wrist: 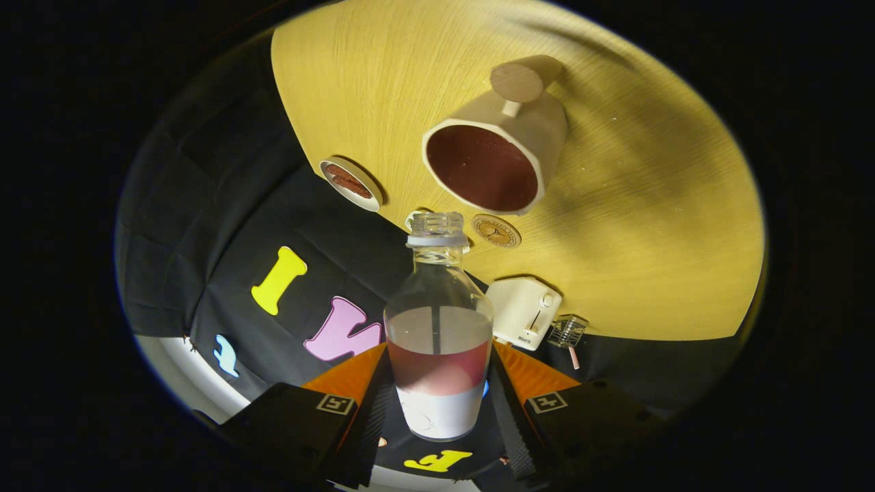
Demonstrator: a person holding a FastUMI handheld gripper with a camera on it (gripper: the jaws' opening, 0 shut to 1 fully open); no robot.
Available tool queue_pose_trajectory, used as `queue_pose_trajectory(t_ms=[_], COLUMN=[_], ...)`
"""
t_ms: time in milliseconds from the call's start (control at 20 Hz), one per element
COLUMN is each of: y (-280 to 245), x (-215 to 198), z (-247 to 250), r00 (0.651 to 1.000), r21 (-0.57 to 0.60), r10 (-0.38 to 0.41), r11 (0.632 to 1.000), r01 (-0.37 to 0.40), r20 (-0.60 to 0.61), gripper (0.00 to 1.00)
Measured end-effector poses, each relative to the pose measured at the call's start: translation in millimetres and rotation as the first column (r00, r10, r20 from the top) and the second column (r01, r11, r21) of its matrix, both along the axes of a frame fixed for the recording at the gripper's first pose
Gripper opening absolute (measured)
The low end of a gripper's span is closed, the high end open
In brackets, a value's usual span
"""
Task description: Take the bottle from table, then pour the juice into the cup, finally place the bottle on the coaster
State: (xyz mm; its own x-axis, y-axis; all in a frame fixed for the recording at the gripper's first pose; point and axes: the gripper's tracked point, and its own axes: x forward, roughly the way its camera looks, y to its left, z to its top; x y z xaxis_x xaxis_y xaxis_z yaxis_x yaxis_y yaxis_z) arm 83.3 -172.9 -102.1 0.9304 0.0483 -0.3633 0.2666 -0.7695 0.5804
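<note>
My gripper (439,350) is shut on a clear bottle (437,321), one finger pressing on each side of its lower body. The bottle has a white label, a white collar ring and an uncapped neck, and reddish juice (437,369) sits low inside it. Its mouth points toward a pale cup (540,130) beyond the fingers and stops just short of the rim. The cup's inside (482,167) looks dark red, and its handle is on the far side. A round coaster (496,231) with an emblem lies on the wooden table (649,225), just beside the bottle's neck.
A small white dish (350,183) with brown bits stands near the table's edge, left of the cup. A white toaster (523,311) and a small wire holder (567,331) sit at another edge, close to my right finger. The whole scene appears rolled over.
</note>
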Motion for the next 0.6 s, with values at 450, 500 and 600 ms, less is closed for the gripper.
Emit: queue_pose_trajectory(t_ms=[450, 500, 600], y=[24, 29, 44], x=[-13, -16, -19], z=[-10, -10, -14], r00=[0.995, 0.992, 0.982], r21=[-0.278, -0.320, -0.403], r10=[0.091, 0.117, 0.180], r11=[0.958, 0.943, 0.904], r01=[-0.075, -0.096, -0.145], r20=[0.045, 0.048, 0.049], gripper=[0.76, 0.76, 0.76])
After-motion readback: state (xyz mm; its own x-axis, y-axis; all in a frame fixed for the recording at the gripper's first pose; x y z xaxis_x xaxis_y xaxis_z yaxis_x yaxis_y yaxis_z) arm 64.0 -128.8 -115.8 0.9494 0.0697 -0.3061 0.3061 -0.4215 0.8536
